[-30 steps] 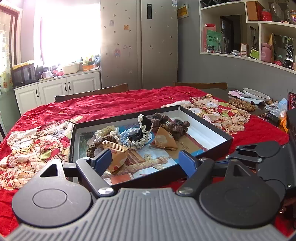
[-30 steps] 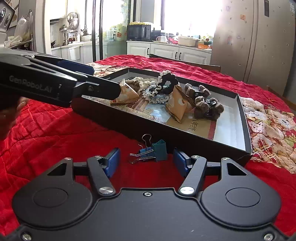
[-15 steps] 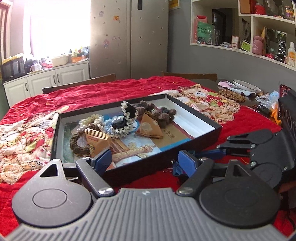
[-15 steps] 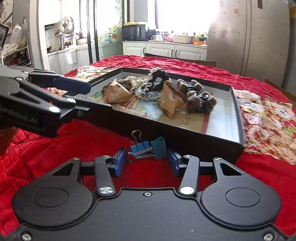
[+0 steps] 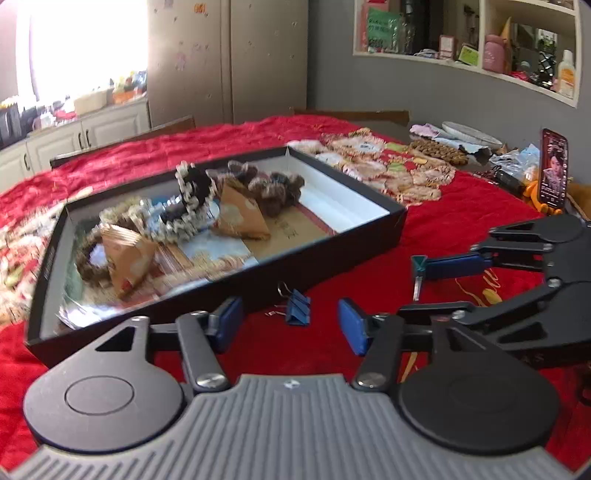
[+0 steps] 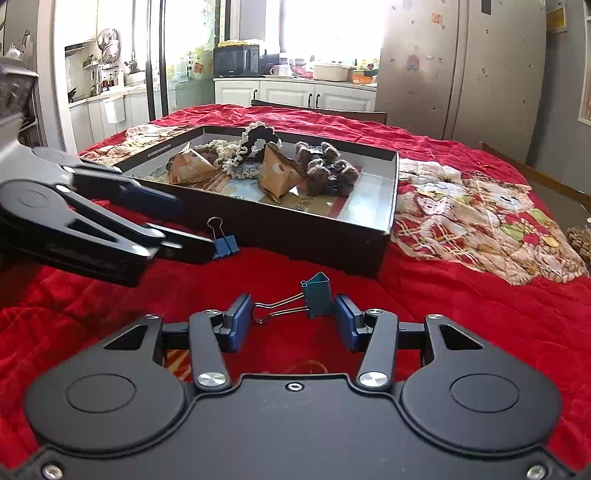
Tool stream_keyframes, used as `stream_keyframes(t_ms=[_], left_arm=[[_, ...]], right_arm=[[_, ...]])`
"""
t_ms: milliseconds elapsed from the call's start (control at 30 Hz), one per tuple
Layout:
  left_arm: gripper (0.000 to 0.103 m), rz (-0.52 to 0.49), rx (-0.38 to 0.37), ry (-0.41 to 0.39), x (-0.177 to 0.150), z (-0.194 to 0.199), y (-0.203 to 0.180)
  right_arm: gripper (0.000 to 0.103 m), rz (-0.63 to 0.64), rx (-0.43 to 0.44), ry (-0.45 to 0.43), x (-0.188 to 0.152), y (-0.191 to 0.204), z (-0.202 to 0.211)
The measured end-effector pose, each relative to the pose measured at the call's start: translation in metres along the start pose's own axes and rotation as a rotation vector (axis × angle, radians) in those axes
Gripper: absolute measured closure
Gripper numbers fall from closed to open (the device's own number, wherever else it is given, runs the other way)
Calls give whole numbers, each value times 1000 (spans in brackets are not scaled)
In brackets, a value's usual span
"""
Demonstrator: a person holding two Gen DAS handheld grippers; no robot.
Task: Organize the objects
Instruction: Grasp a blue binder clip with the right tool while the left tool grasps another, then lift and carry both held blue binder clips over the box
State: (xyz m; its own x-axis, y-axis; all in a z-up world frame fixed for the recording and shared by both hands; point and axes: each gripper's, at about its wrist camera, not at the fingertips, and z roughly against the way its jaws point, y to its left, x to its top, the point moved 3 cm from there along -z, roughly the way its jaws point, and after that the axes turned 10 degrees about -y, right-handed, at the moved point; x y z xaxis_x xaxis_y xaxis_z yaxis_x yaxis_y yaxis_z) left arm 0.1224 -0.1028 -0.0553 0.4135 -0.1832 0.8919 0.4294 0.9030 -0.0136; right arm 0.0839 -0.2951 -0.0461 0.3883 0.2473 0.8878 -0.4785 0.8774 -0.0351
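The right gripper [image 6: 293,326] pinches a teal binder clip [image 6: 317,297] near the black tray [image 6: 384,236]. The left gripper [image 5: 290,325], wide open, holds nothing; a blue binder clip [image 5: 297,312] lies between its fingers.

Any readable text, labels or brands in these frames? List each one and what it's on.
No text reads clearly enough to quote.
White print on the black box rim: too small.
Handwritten characters on the brown card in the box: not legible.
Brand mark on the microwave: too small.
Green sign on the shelf: blurred.
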Motion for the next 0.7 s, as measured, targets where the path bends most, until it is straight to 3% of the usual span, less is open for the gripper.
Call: stream_keyframes(t_ms=[200, 433, 700], left_arm=[[55, 37, 74, 2, -2, -11, -9], [67, 12, 184, 23, -7, -21, -25], [81, 30, 198, 19, -7, -24, -27]], right_arm=[[56, -9, -4, -12, -3, -3, 12], [56, -35, -8, -30, -6, -8, 21], [56, -45, -4, -39, -7, -9, 24]])
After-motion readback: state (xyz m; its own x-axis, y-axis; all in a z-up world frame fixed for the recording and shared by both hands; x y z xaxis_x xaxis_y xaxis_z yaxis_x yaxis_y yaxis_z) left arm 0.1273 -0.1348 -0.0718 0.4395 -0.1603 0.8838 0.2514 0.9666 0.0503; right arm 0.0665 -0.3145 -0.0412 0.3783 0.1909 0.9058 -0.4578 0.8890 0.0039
